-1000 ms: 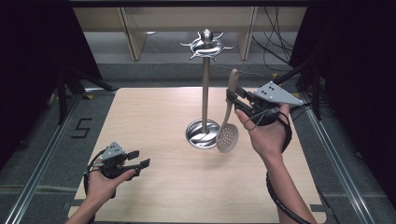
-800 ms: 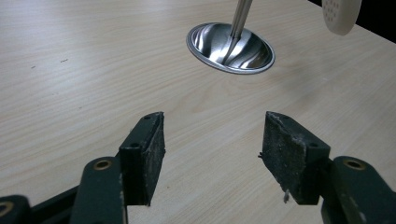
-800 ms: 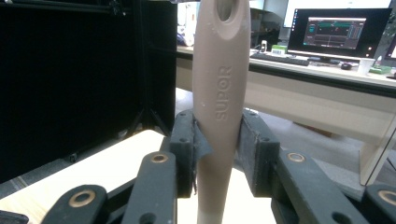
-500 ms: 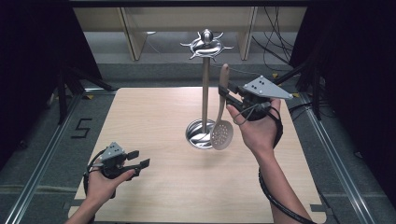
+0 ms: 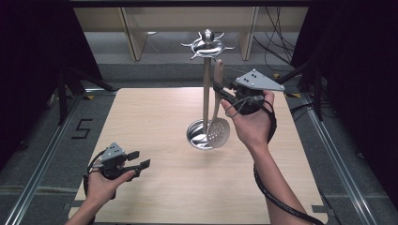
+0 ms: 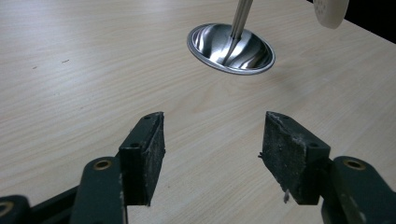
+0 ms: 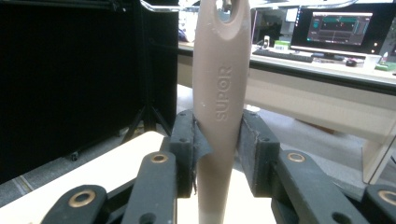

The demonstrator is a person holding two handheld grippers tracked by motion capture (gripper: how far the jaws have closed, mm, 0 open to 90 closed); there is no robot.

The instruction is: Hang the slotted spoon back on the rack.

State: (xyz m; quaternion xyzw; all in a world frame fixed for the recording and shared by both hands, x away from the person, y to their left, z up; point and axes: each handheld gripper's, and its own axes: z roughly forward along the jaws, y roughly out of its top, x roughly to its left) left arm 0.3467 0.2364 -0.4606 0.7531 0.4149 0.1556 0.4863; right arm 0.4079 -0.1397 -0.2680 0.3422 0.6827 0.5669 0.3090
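The right gripper (image 5: 219, 89) has its fingers (image 7: 187, 140) clamped on the handle of a beige slotted spoon (image 5: 217, 123), one pad on each side; in the right gripper view the handle (image 7: 219, 93) rises upright between the pads, marked SUPOR, with a hanging hole near its top. The right hand (image 5: 251, 124) holds the gripper raised over the far right part of the bench (image 5: 155, 117). The spoon hangs nearly vertical, perforated bowl down, just beside the metal pole of the utensil stand (image 5: 206, 84) and over the right edge of the stand's round shiny base (image 5: 197, 136); whether the bowl touches the base cannot be told. The top of the handle sits close under the stand's hooked crown (image 5: 206, 44), which is the nearest thing in its way.

The left gripper (image 5: 138, 159) has its fingers (image 6: 144, 149) spread wide with nothing between them, hovering just above the wood at the near left of the bench, held by the left hand (image 5: 105, 180). In the left gripper view the stand's base (image 6: 231, 49) lies ahead, well apart, with the pole rising from it and the pale edge of the spoon's bowl (image 6: 330, 11) at the upper right.

Beyond the bench are wooden shelving legs (image 5: 131, 33), cables (image 5: 277, 28) on the floor and, in the right gripper view, a lit monitor (image 7: 341, 28) on a desk
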